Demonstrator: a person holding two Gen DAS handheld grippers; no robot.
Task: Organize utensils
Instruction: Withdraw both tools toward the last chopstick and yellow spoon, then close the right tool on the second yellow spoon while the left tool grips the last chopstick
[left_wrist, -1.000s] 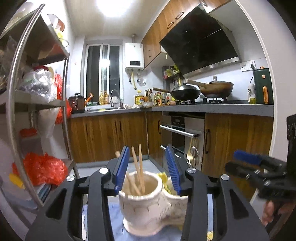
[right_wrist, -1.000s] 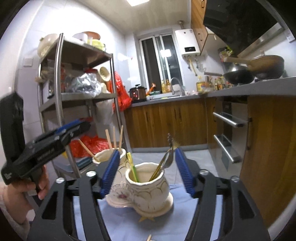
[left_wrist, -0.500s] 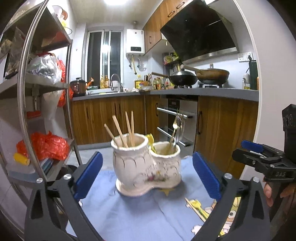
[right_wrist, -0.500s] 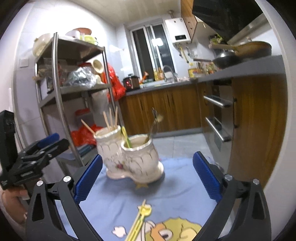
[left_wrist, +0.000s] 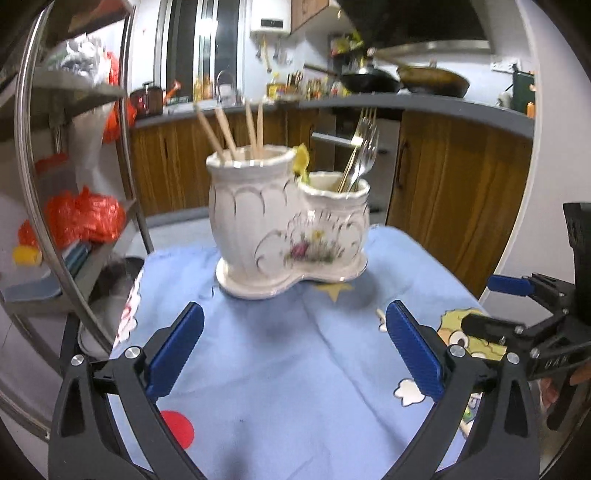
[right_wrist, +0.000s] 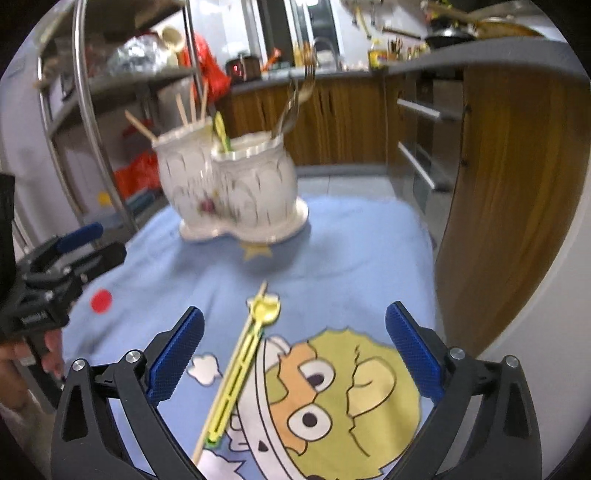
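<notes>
A white double ceramic utensil holder (left_wrist: 284, 225) stands on the blue cartoon cloth (left_wrist: 295, 369); it also shows in the right wrist view (right_wrist: 229, 192). Its taller pot holds wooden chopsticks (left_wrist: 229, 129), its lower pot metal forks (left_wrist: 364, 147) and a yellow utensil (left_wrist: 301, 162). A yellow plastic spoon (right_wrist: 243, 358) and a wooden chopstick beside it lie on the cloth between my right gripper's jaws. My left gripper (left_wrist: 295, 350) is open and empty, short of the holder. My right gripper (right_wrist: 295, 354) is open and empty above the spoon.
A metal shelf rack (left_wrist: 74, 184) with red bags stands at the left edge of the table. Wooden kitchen cabinets (left_wrist: 454, 192) and an oven stand behind and to the right. The cloth-covered table ends just past the holder.
Both grippers have pulled back from the holder and opened wide. The holder now stands farther off, and the spoon and chopstick on the cloth have come into the right view.
</notes>
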